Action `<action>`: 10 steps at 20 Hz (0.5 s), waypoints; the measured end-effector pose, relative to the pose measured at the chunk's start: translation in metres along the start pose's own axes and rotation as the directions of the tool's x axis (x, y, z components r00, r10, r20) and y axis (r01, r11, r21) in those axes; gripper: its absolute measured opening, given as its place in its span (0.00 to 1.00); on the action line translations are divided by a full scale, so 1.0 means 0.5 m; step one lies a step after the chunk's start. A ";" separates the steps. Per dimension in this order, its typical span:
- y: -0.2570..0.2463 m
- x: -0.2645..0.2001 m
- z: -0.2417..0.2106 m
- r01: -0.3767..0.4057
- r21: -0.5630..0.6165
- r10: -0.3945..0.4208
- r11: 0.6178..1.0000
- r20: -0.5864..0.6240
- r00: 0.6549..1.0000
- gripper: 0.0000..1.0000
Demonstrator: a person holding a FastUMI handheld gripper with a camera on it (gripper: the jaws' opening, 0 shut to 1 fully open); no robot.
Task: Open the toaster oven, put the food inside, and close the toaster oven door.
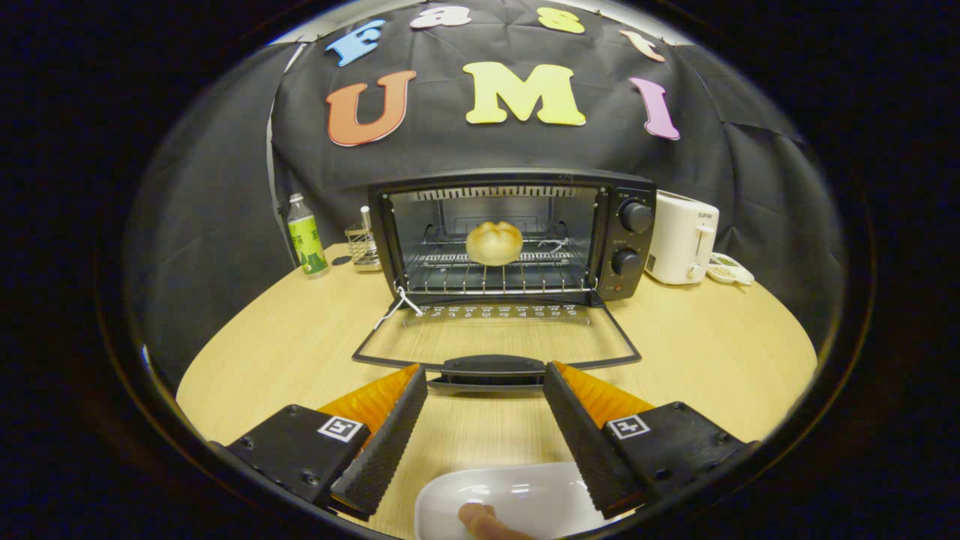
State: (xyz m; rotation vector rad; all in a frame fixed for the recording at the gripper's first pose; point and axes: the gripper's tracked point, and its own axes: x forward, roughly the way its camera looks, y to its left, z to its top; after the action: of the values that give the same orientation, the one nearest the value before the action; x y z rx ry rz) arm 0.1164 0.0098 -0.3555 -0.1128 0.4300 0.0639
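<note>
A black toaster oven [517, 232] stands on the wooden table [712, 352], its glass door [495, 337] folded down flat toward me. A round bread bun [493, 242] rests on the wire rack inside the oven. My gripper [485, 375] is open, with nothing between its fingers, and its tips sit on either side of the door's handle [493, 367], just short of it. Below the fingers lies an empty white plate [510, 499], and a person's fingertip [484, 521] touches its near edge.
A green-labelled bottle [306, 236] and a small wire holder [364, 244] stand left of the oven. A white toaster [681, 236] and a small white device [729, 270] sit to its right. Bare table lies on both sides of the open door.
</note>
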 end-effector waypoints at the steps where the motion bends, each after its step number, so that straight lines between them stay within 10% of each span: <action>1: 0.000 0.007 -0.009 -0.002 -0.003 0.002 1.000 -0.011 1.000 1.00; 10: 0.008 0.045 -0.035 -0.007 0.010 0.008 1.000 -0.059 0.998 1.00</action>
State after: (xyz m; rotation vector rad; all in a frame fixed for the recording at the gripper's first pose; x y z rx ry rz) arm 0.1293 0.0123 -0.3811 -0.1042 0.4897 0.0658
